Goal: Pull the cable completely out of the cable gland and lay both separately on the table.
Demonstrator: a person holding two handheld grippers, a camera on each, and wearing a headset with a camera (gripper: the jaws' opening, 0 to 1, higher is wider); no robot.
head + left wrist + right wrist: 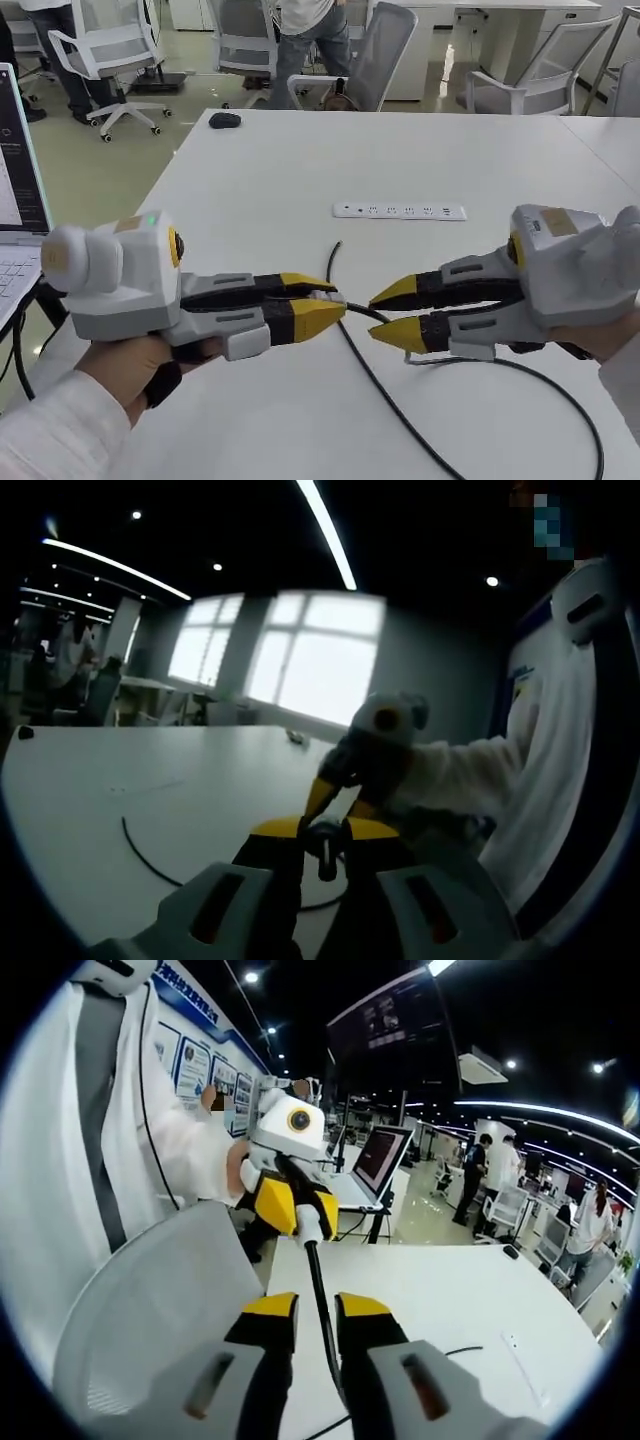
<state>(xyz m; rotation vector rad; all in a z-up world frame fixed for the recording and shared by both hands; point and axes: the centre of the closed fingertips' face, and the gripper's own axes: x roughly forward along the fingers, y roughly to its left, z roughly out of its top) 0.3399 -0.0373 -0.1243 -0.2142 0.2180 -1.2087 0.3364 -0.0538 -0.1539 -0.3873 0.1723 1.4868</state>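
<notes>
The left claw (335,302) and right claw (376,318) have yellow tips on black jaws, set in pale grey housings; the left housing bears a small green light (152,220). The person wears white sleeves (45,435); a dark band (160,385) wraps the left wrist.

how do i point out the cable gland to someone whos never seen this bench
Start at the big white table and find the left tongs, held on the left in the head view. Pinched between their yellow tips is the cable gland, a short, pale fitting. The long, thin black cable running out of it toward the right tongs is dark by contrast.
</notes>
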